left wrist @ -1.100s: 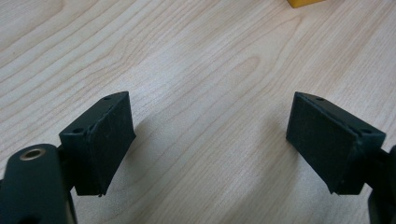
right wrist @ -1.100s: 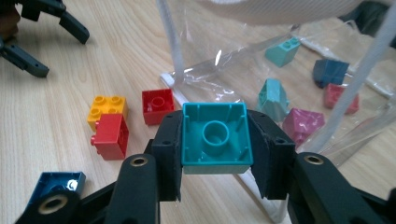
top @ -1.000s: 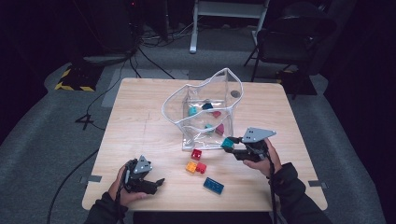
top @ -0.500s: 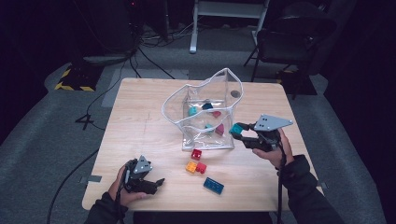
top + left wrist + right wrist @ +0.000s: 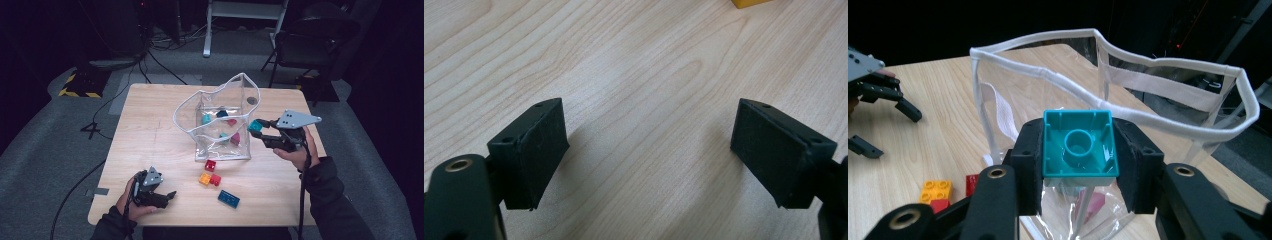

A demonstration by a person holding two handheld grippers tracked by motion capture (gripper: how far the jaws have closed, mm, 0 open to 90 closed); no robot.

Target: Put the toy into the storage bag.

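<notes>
Trouble is most likely at the rim: the square teal plastic block [image 5: 1079,145] sits pinched between the pads of the right tool [image 5: 256,129], hollow underside facing the camera that rides on it, and it hangs in the air just outside the right wall of the clear plastic bag with white trim [image 5: 1158,61]. The bag's mouth is floppy and sags unevenly, so a block carried in too low could catch the trim, fold the wall inward or push the whole bag across the table [image 5: 150,115]. A release before the block is over the opening would let it fall outside, beside the bag. The grip takes the block only by two side faces, so a knock against the rim could also twist it out.

The right hand [image 5: 300,150] holds its tool raised off the table, roughly level, pointing left toward the bag at about the height of the upper wall. The left hand [image 5: 131,200] rests at the near left corner with the left tool [image 5: 170,196] low on the wood, its jaws apart with nothing between them, too far away to steady the bag.

A red block [image 5: 210,165], an orange block [image 5: 204,178] and a flat blue block [image 5: 228,198] lie loose in front of the bag.
</notes>
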